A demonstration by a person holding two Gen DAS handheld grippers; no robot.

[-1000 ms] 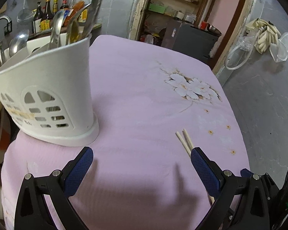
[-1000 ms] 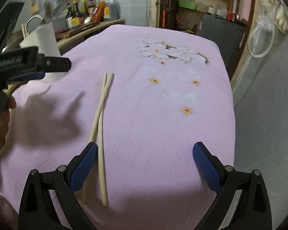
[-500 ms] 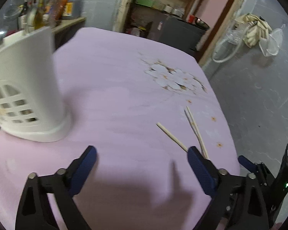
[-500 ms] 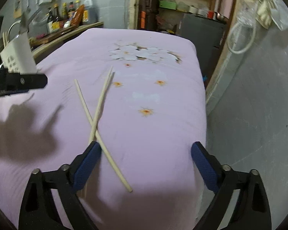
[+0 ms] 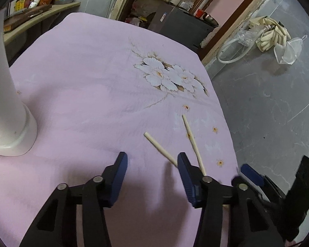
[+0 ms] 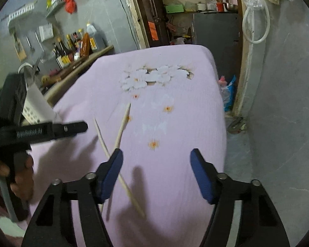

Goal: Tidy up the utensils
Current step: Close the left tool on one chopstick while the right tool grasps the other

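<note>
Two pale wooden chopsticks lie crossed on the pink flowered tablecloth (image 5: 82,72); one chopstick (image 5: 160,147) runs under my left gripper's right finger, the other chopstick (image 5: 190,135) lies just right of it. My left gripper (image 5: 152,164) hovers over bare cloth, its jaws closing with nothing between them. In the right wrist view the crossed chopsticks (image 6: 121,127) pass under the left finger of my right gripper (image 6: 155,158), whose jaws are also closing on nothing. The white utensil holder (image 5: 6,103) stands at the far left.
A hand (image 6: 20,175) holds the left gripper (image 6: 80,127) at the table's left side. Bottles and a counter (image 6: 72,51) stand behind the table. The table's right edge drops to a grey floor (image 5: 267,103), where a hose and bags lie.
Both views swung right, so the holder slid to the left edge. Both grippers' jaws narrowed a lot. The chopsticks, side by side before, now lie crossed and closer to both grippers.
</note>
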